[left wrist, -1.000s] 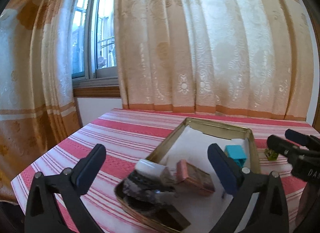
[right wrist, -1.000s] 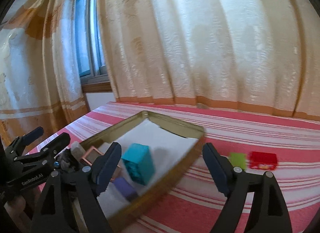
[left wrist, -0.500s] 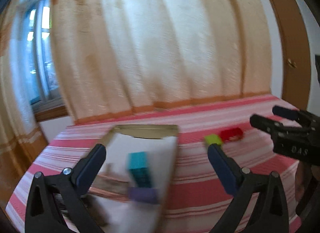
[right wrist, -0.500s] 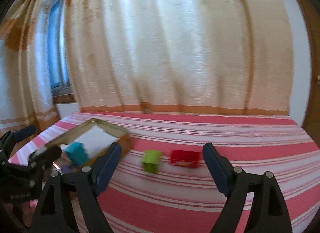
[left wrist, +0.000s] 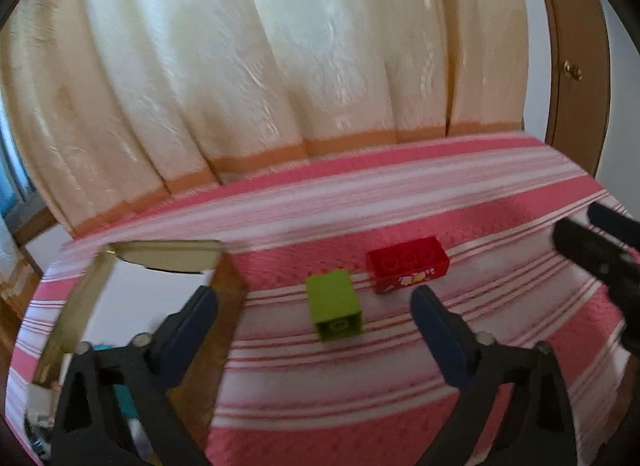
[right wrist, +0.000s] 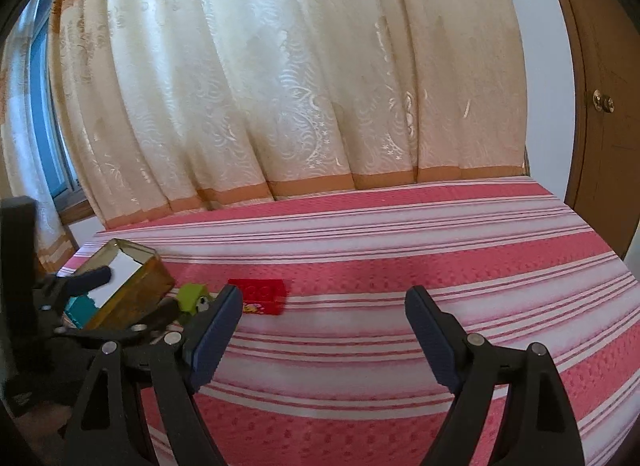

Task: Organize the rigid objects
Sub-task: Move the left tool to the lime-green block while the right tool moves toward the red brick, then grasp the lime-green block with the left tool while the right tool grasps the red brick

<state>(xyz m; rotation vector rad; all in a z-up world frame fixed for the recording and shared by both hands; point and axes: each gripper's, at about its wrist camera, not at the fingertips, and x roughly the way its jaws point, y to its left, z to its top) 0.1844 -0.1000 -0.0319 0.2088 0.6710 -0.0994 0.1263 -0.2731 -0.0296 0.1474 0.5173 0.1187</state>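
A lime green brick [left wrist: 335, 309] lies on the striped cloth, with a red brick [left wrist: 407, 263] just behind it to the right. My left gripper [left wrist: 314, 308] hovers over the green brick; its jaws are closing and stand clear of both sides of the brick. The gold tin tray [left wrist: 164, 254] sits at the left, a teal brick [right wrist: 80, 308] inside it. My right gripper [right wrist: 323, 308] stands open over bare cloth, right of the red brick [right wrist: 263, 294]. The green brick [right wrist: 193, 297] shows partly behind my left gripper's fingers [right wrist: 90, 278].
The table wears a pink and white striped cloth [right wrist: 400, 242]. Cream curtains [right wrist: 280, 85] hang close behind its far edge. A brown door [right wrist: 600, 105] stands at the right. A window [right wrist: 44, 113] is at the left.
Both grippers have swung right, away from the tray. The green and red bricks now lie ahead of the left gripper, whose jaws have narrowed slightly.
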